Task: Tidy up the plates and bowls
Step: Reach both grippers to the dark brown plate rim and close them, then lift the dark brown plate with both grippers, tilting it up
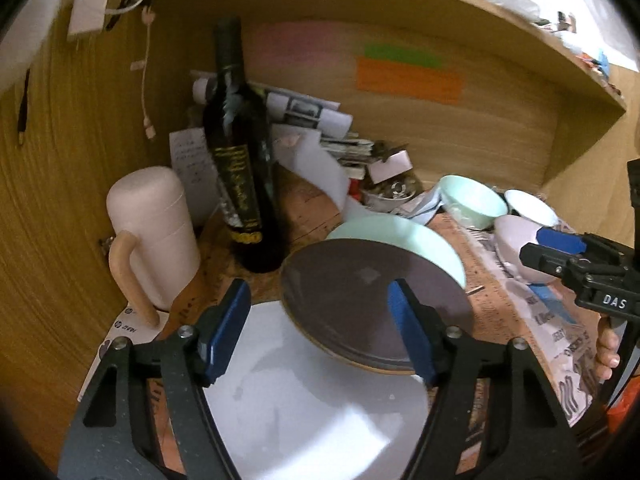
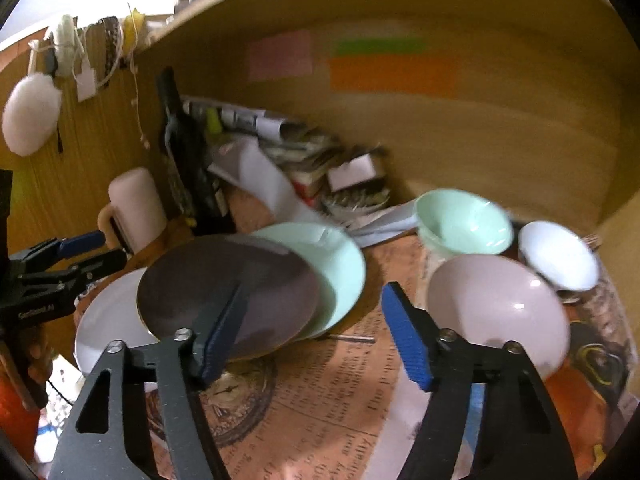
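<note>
Three overlapping plates lie on the paper-covered table: a white plate [image 1: 304,400] [image 2: 108,320] nearest, a dark brown plate [image 1: 360,300] [image 2: 200,272] tilted on top, and a mint plate [image 1: 400,232] [image 2: 336,272] behind. To the right stand a mint bowl [image 1: 472,200] [image 2: 464,220], a white bowl [image 1: 532,208] [image 2: 560,256] and a pale lilac bowl [image 1: 514,240] [image 2: 496,308]. My left gripper [image 1: 316,292] [image 2: 100,250] hovers open over the white and dark plates. My right gripper [image 2: 315,292] [image 1: 540,246] is open between the plates and the lilac bowl, holding nothing.
A dark wine bottle [image 1: 240,184] and a pale pink mug [image 1: 152,232] stand at the back left. Papers and small boxes [image 1: 320,132] are heaped against the wooden back wall. A wooden shelf [image 1: 440,4] hangs overhead. A small metal pin [image 2: 352,337] lies on the table paper.
</note>
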Demonstrator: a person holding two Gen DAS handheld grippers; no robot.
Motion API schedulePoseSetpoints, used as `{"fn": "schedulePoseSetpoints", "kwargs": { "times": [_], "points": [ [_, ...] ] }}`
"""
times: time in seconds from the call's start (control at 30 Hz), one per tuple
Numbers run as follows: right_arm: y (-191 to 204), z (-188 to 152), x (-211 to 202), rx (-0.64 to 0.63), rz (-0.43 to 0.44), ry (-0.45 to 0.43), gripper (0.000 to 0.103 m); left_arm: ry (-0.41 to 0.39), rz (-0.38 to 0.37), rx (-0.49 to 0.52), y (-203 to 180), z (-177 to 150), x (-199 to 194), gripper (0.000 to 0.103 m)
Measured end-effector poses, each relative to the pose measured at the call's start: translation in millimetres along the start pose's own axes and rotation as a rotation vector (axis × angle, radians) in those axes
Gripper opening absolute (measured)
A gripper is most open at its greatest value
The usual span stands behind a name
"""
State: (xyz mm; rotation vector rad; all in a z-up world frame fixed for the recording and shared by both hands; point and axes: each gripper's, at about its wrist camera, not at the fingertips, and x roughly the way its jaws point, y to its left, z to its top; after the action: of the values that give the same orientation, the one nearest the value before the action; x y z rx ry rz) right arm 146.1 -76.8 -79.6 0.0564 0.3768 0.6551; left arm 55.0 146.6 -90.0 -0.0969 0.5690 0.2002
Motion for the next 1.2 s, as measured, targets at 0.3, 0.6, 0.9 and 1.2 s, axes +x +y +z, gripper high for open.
{"fn": "schedulePoseSetpoints", "kwargs": {
  "times": [0.3, 0.6, 0.9, 1.2],
  "points": [
    [-11.8, 4.6, 58.4, 0.009, 0.041, 0.156, 0.042, 0.084, -0.002, -0.04, 23.6, -1.4, 30.9, 0.056],
    [-24.7, 0.4, 103.2, 0.059, 0.078, 0.287, 0.029, 0.16, -0.038, -0.083, 40.0, -5.3, 59.4, 0.043],
    [-27.6, -1.2, 122.0, 0.074, 0.097, 0.353, 0.022, 0.229, -0.082, -0.106, 42.9, -4.0, 71.4, 0.034],
    [-27.6, -0.2, 130.9, 0.111, 0.153, 0.385, 0.02, 0.265, -0.115, -0.071, 32.0, -1.5, 75.2, 0.022]
  ]
}}
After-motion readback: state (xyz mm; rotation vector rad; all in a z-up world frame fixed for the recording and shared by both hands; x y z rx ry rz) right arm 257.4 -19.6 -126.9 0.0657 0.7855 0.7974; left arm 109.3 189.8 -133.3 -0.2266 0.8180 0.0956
